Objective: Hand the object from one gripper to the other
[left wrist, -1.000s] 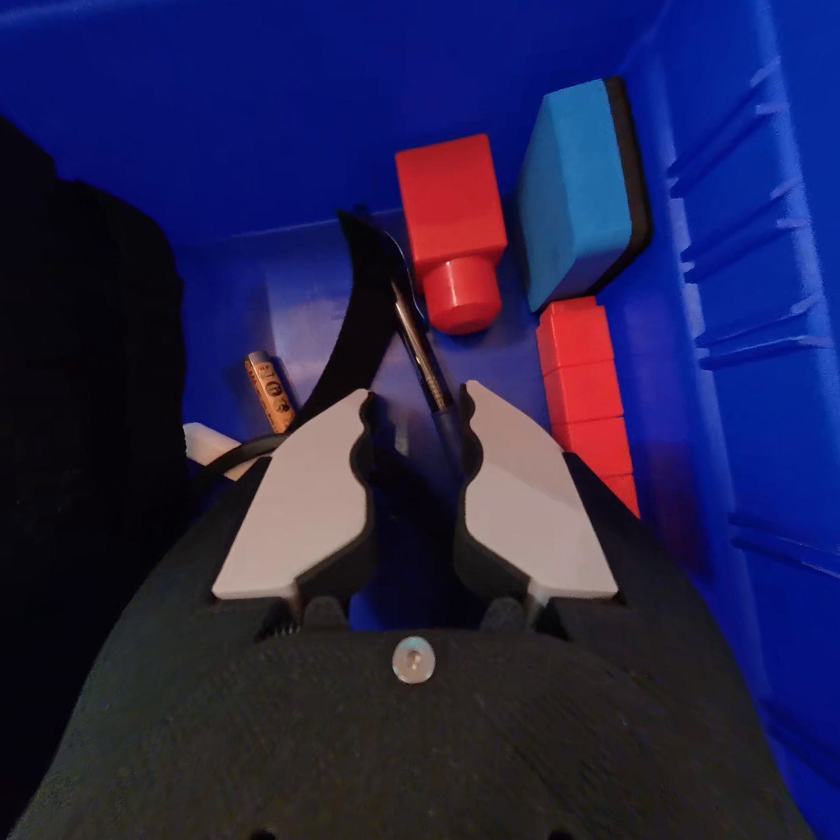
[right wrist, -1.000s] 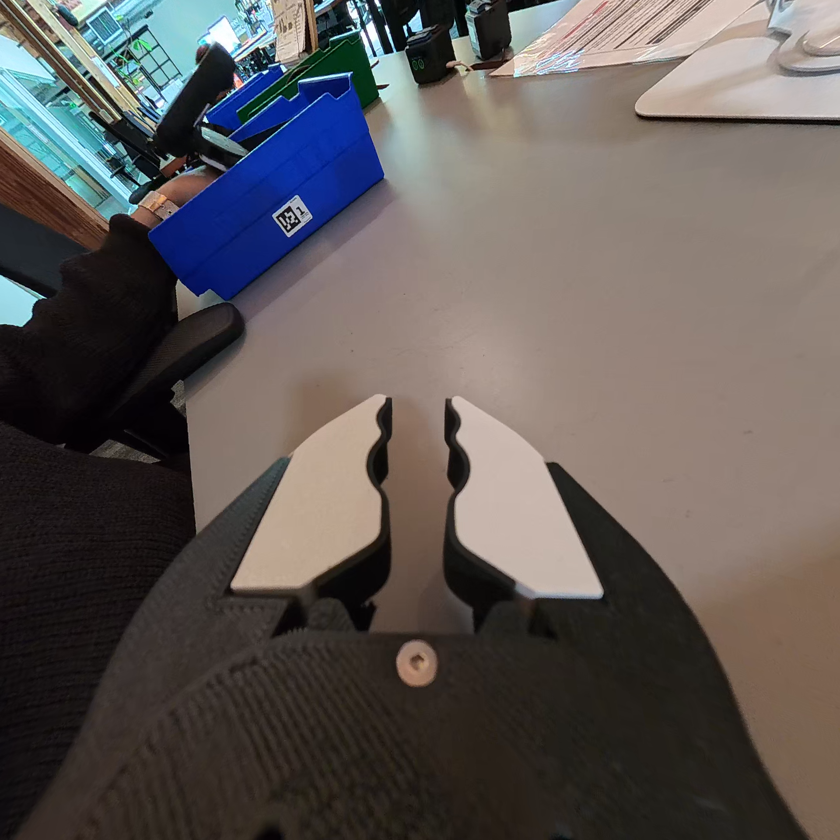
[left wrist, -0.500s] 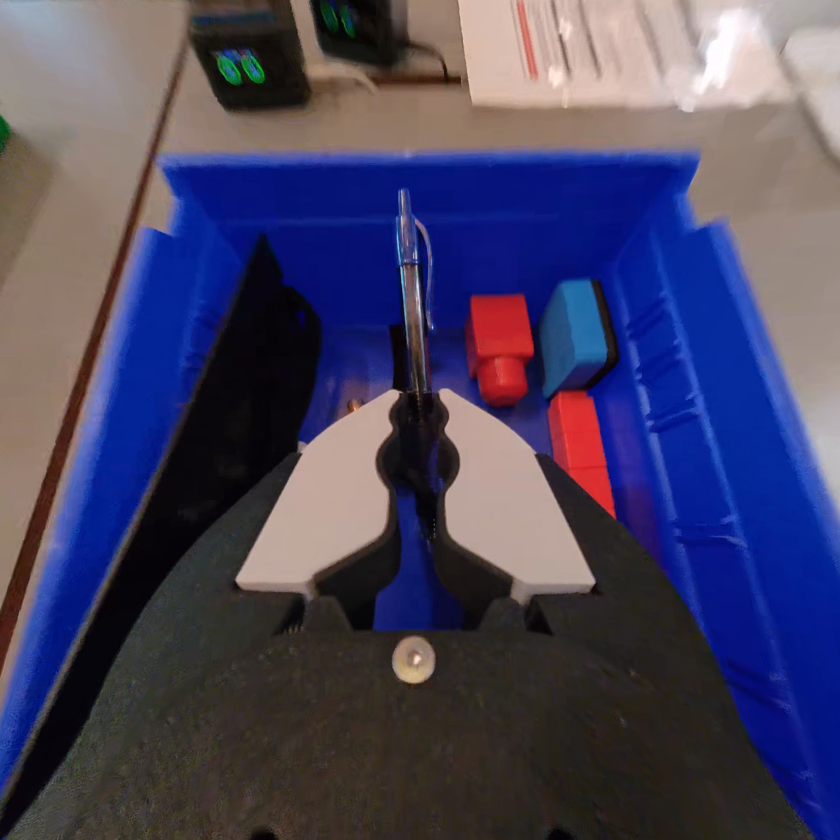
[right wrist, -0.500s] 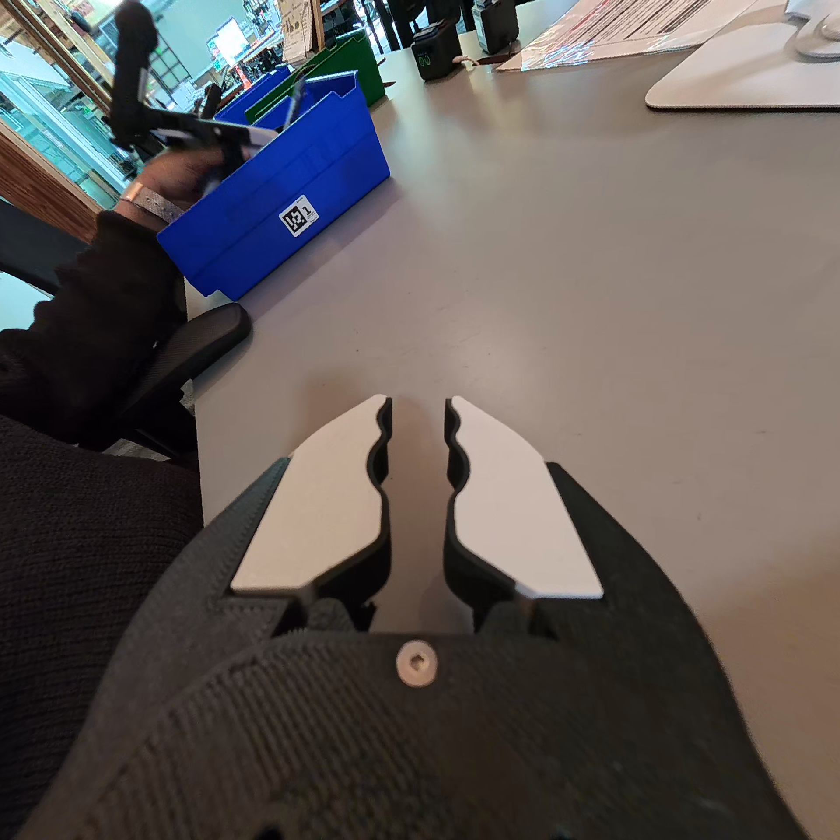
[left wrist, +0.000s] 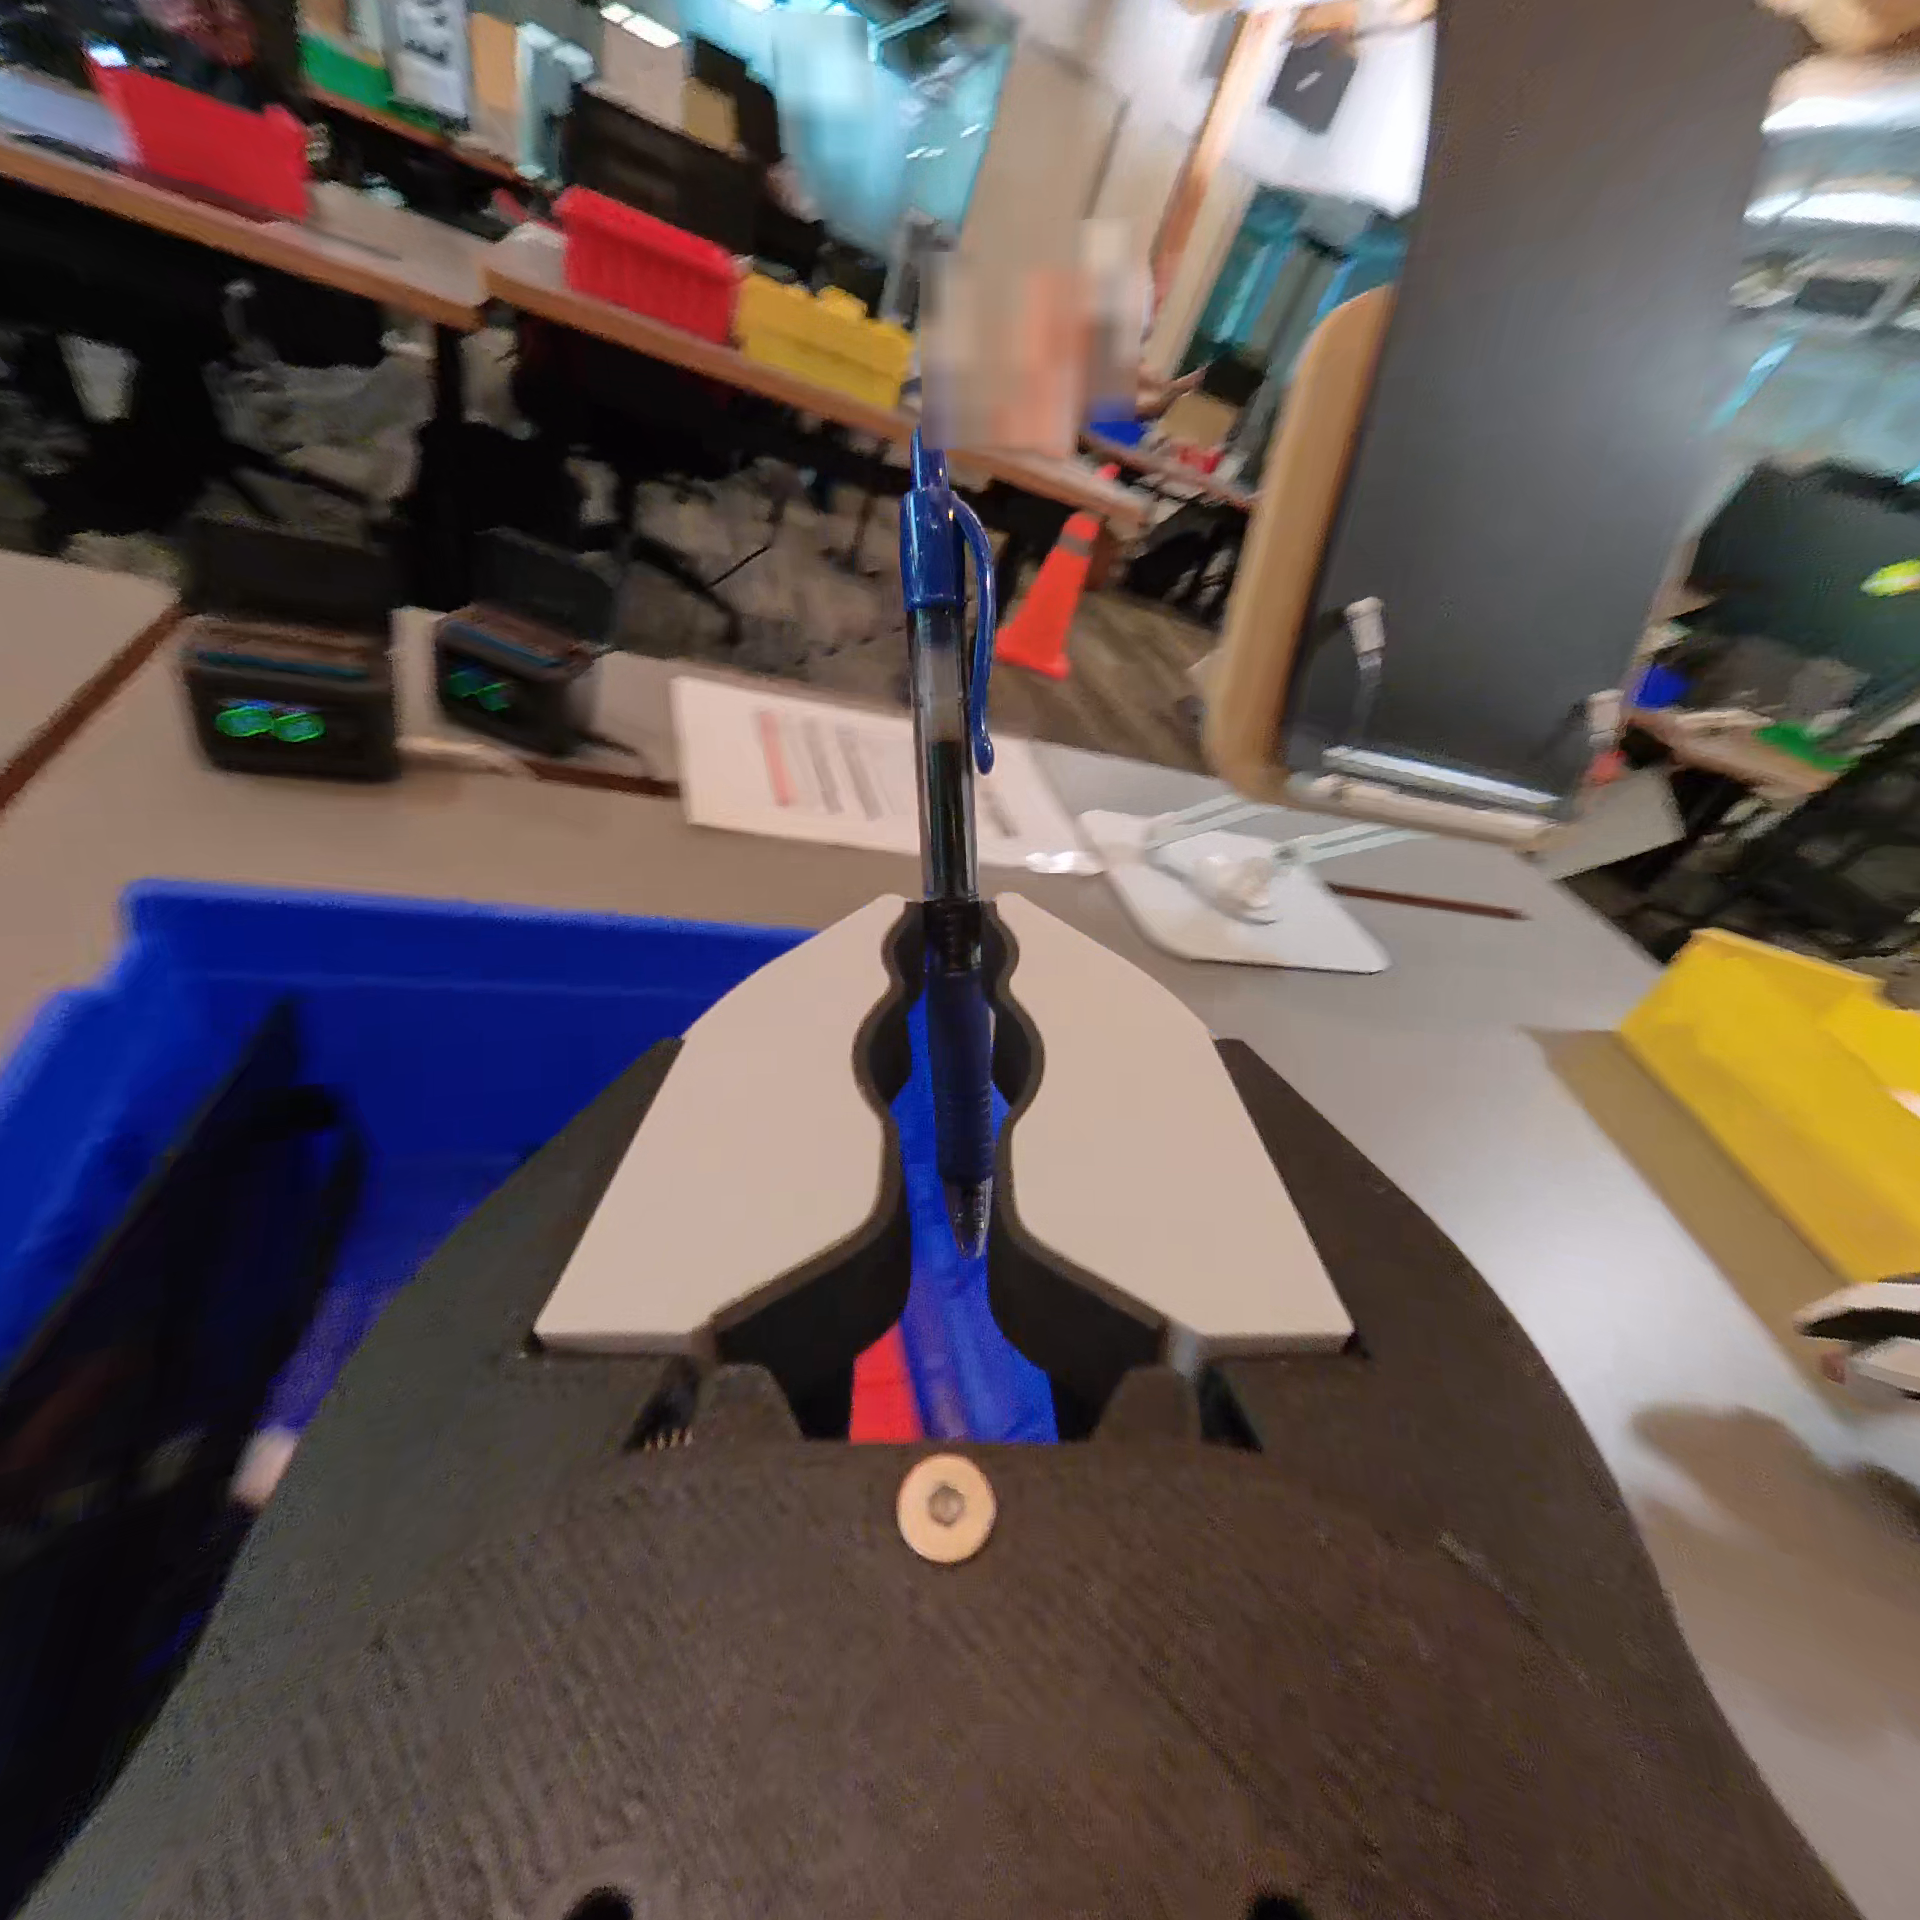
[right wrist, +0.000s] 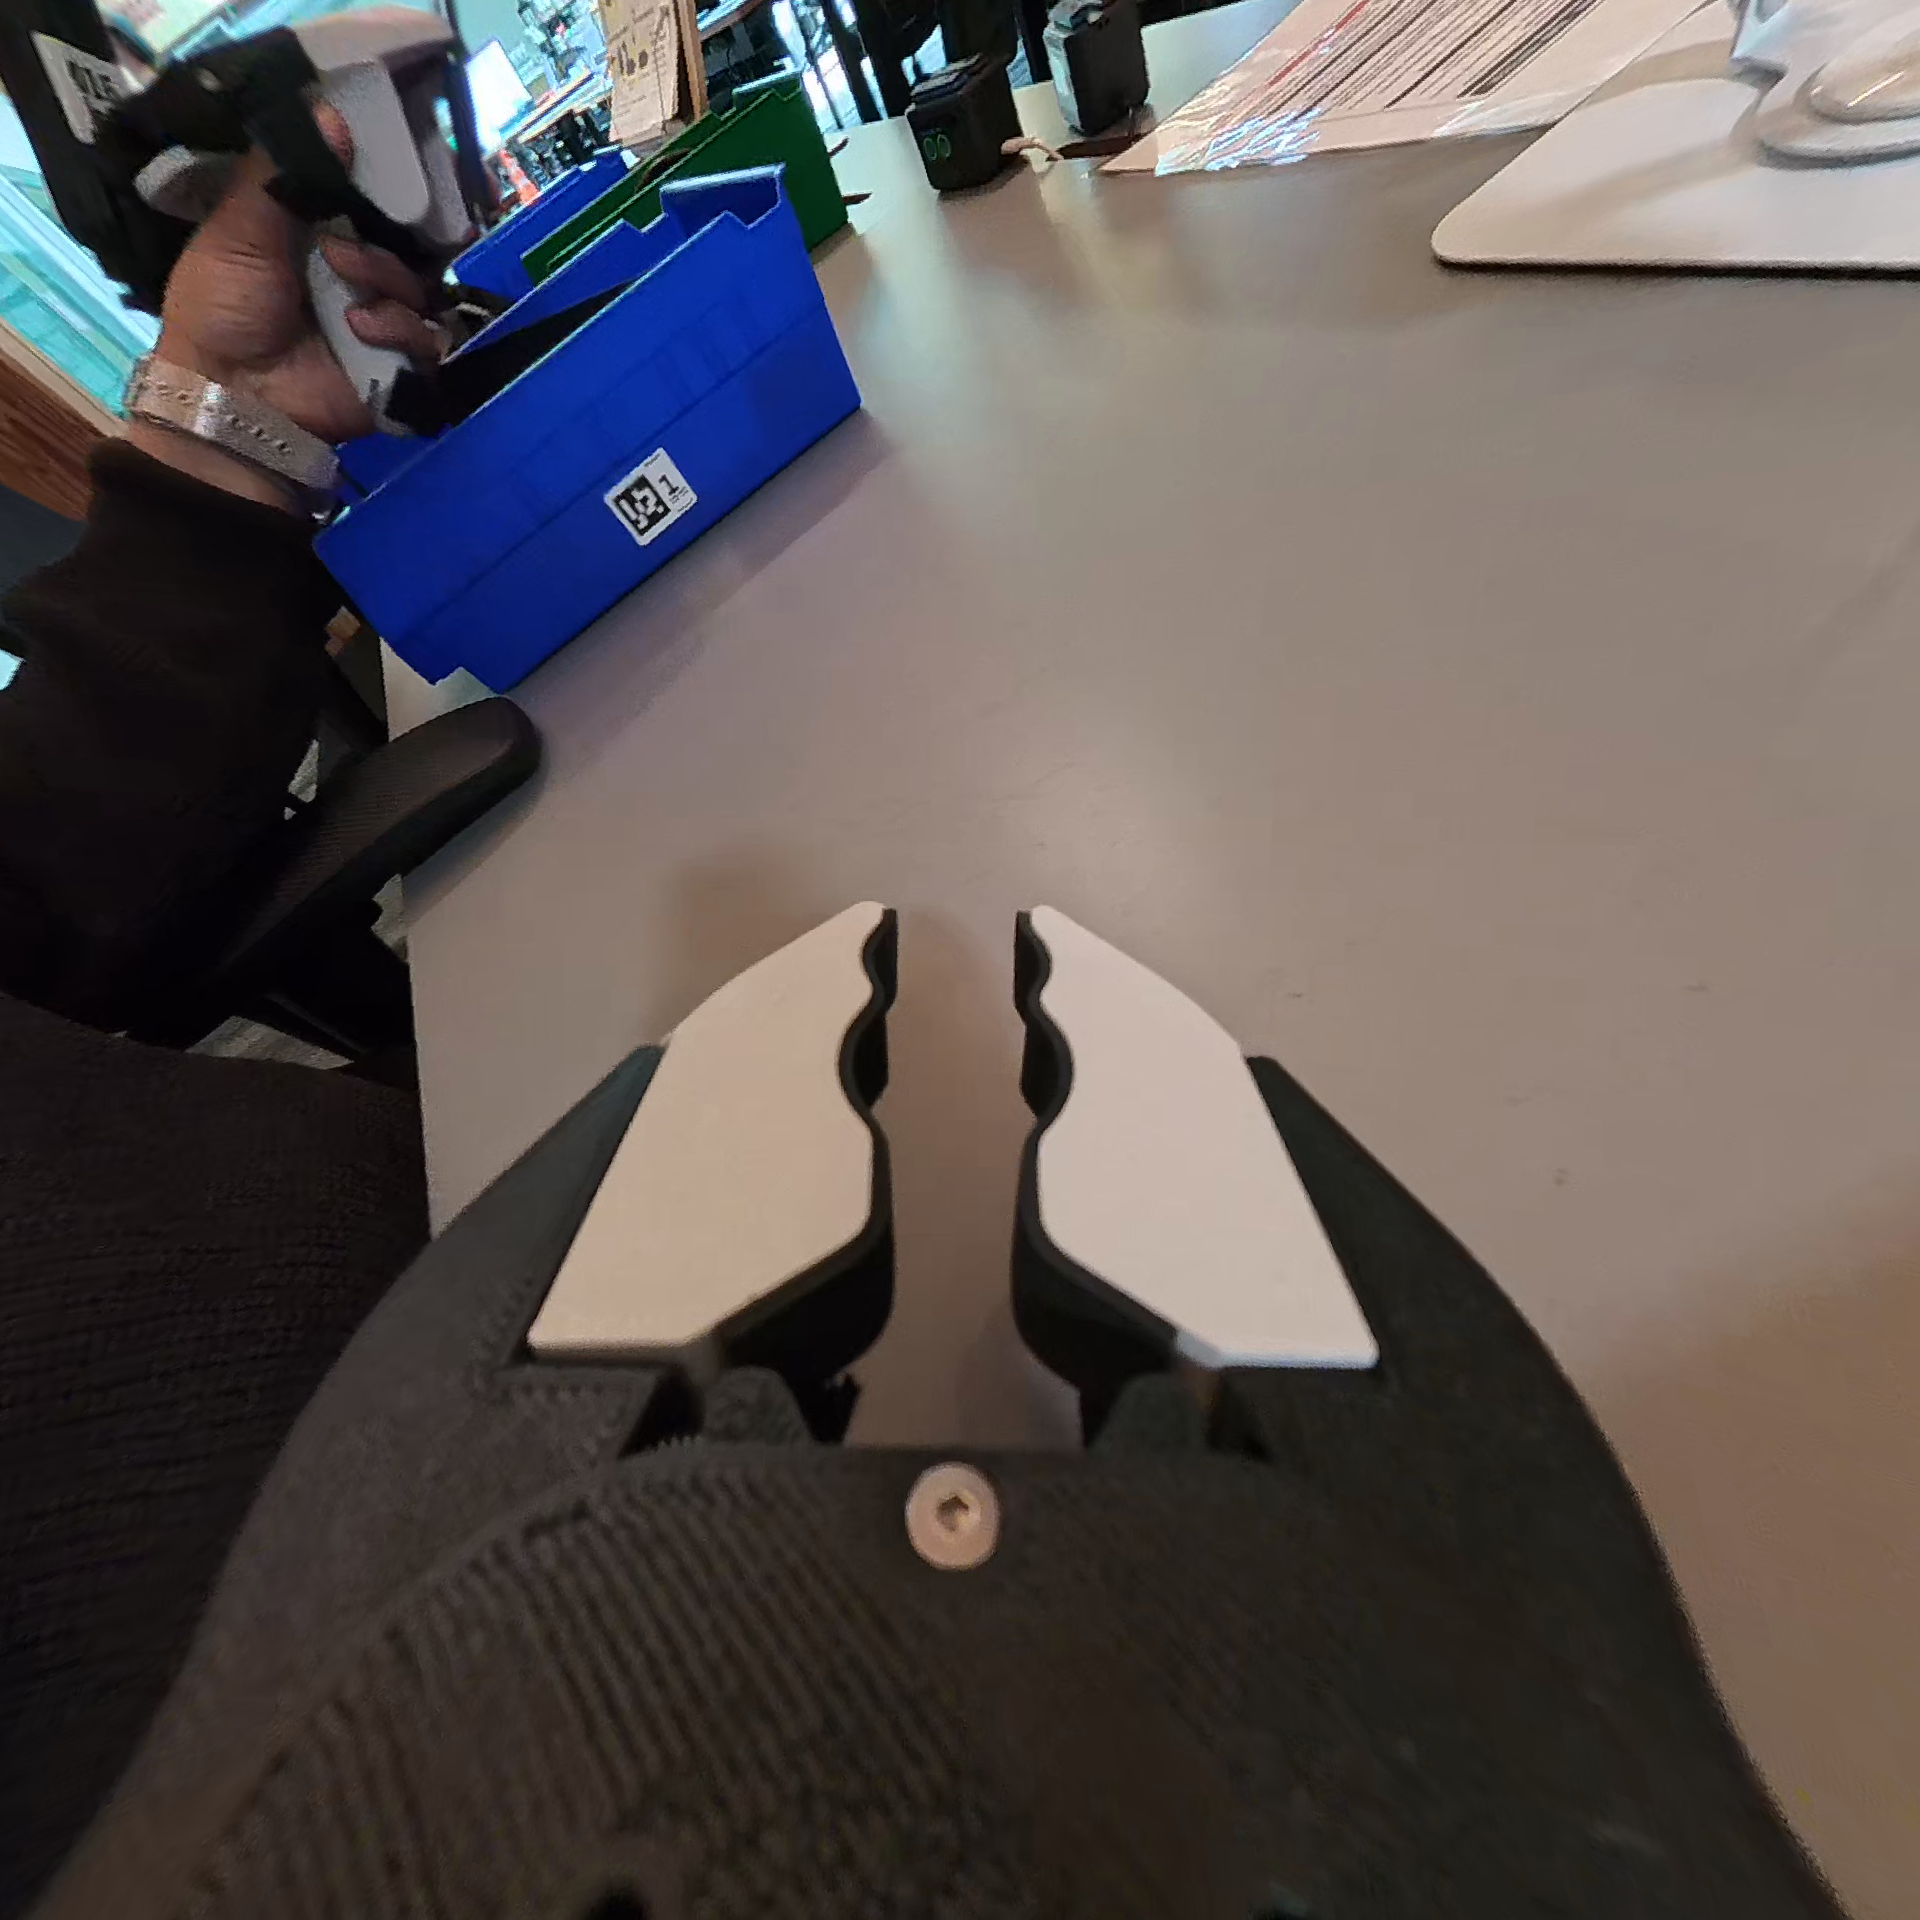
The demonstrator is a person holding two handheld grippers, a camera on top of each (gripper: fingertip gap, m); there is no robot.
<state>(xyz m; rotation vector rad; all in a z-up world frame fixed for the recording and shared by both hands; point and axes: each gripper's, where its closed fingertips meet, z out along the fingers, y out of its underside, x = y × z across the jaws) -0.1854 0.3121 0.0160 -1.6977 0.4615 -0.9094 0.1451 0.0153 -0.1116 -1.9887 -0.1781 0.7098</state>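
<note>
My left gripper (left wrist: 951, 914) is shut on a blue pen (left wrist: 945, 727), gripping its dark rubber grip. The pen stands upright out of the fingertips, clip end up, above the right part of the blue bin (left wrist: 416, 966). In the right wrist view the left gripper (right wrist: 343, 208) shows far off at the upper left, held in a hand over the same blue bin (right wrist: 623, 436); the pen cannot be made out there. My right gripper (right wrist: 956, 925) is open and empty, low over the grey table (right wrist: 1247, 623), well apart from the left one.
A yellow bin (left wrist: 1787, 1091) stands to the right. A white flat base (left wrist: 1236, 904), a printed sheet (left wrist: 831, 769) and two black boxes (left wrist: 291, 707) lie beyond the bin. A green bin (right wrist: 748, 156) stands behind the blue one. A chair armrest (right wrist: 416, 790) is at the table's left edge. Across from one pair of fingers to the other is roughly 45 cm.
My left gripper closed on the pen inside the blue bin, lifted it out and tilted up to face the room. My right gripper stayed open and almost still.
</note>
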